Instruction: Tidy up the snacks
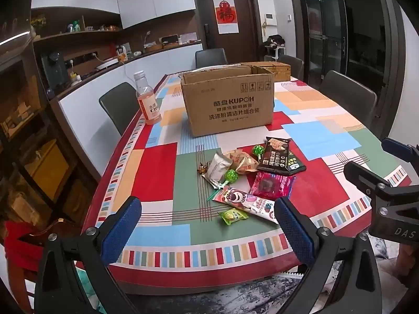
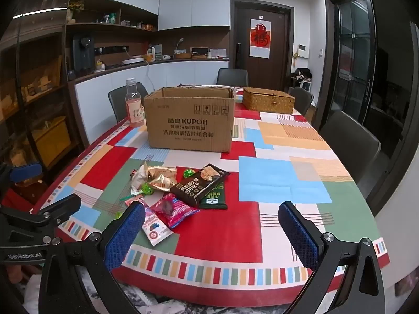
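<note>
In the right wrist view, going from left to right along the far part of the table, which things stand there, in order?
Clear plastic bottle with pink drink → open brown cardboard box with printed text → closed woven wicker basket with a clasp.

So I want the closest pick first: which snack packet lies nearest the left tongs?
The small green packet, with a yellow picture on it. It lies alone at the pile's near edge, just ahead of the open left tongs.
</note>
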